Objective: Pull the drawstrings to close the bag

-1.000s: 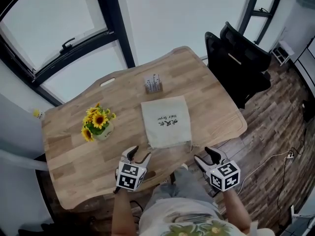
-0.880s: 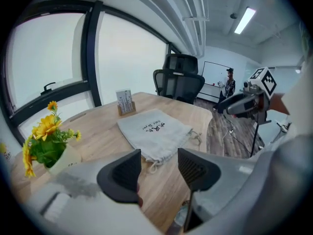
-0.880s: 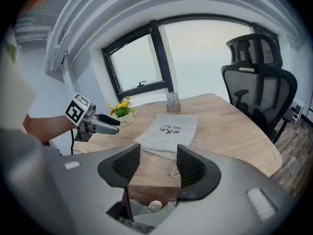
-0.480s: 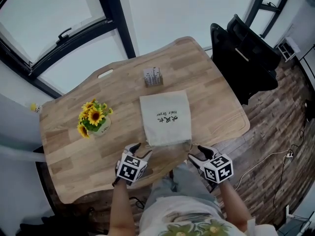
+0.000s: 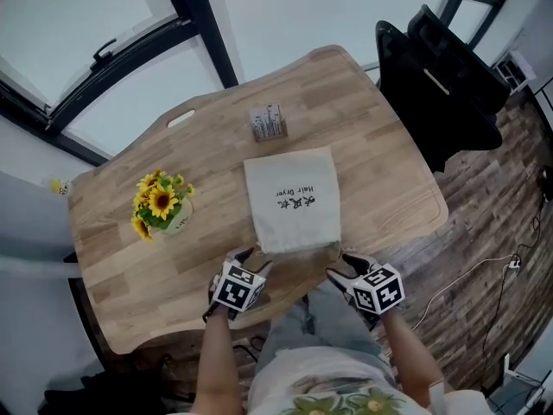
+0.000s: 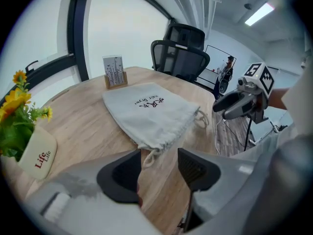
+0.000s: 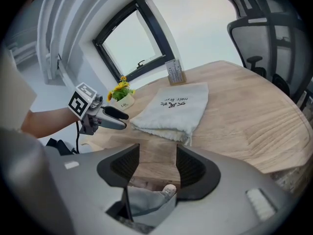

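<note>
Task status: not begun, in my judgement. The bag (image 5: 292, 199) lies flat on the counter (image 5: 389, 171) with its mouth turned toward me, the hem wrinkled but spread across nearly the full width, and neither cord is in a claw. My left claw (image 5: 249, 260) hovers just short of the mouth's left corner, jaws apart and empty. In the left gripper view the left drawstring loop (image 6: 149, 155) lies on the wood just ahead of the gap between those jaws, not yet inside it. My right claw (image 5: 343, 265) sits off the mouth's right corner, likewise released with nothing held, and the right drawstring (image 6: 202, 118) trails from that corner just ahead of it. Remaining: seize each cord, draw both outward, cinch the mouth. Containers: no view shows the bag's interior. It lies thin, so I judge it holds little or nothing, but I cannot confirm this. Well beyond my left claw and off to its left, a small pot (image 5: 176, 223) holds sunflowers (image 5: 160, 201). Past the bag's far end, well ahead of both claws, a wooden holder (image 5: 269, 124) carries upright cards.
</note>
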Demonstrator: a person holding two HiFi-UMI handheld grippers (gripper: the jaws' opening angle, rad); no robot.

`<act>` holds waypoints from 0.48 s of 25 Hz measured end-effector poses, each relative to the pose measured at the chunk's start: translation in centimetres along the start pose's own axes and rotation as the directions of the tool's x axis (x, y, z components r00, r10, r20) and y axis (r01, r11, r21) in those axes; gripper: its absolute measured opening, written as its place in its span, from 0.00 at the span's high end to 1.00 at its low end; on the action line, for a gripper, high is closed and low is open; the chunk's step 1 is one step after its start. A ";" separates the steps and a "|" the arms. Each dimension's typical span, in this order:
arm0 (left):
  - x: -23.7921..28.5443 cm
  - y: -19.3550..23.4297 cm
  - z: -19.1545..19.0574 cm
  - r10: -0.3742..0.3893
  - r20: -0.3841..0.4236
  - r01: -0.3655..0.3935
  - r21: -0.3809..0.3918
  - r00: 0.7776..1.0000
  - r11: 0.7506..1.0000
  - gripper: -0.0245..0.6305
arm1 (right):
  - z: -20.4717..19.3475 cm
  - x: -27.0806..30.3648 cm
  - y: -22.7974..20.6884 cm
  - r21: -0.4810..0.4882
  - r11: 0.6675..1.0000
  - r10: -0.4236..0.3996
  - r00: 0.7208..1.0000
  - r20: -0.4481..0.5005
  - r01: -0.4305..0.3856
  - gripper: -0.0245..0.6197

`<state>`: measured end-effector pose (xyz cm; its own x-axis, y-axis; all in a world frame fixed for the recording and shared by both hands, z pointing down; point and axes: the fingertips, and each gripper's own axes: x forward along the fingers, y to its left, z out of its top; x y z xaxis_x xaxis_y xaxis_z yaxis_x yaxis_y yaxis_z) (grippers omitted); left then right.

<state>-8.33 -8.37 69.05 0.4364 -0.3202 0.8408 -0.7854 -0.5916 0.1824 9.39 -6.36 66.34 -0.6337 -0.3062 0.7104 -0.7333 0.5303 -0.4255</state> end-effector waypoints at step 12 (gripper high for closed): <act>3.2 0.5 -1.1 -0.066 -0.080 0.064 -0.026 0.995 0.998 0.60 | -1.1 2.7 -1.8 0.042 0.999 0.025 0.998 -0.059 -0.023 0.60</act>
<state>-7.79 -8.87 72.37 0.4506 -0.2204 0.8651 -0.7672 -0.5911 0.2490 9.30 -7.26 69.63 -0.6364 -0.2457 0.7312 -0.7284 0.5034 -0.4648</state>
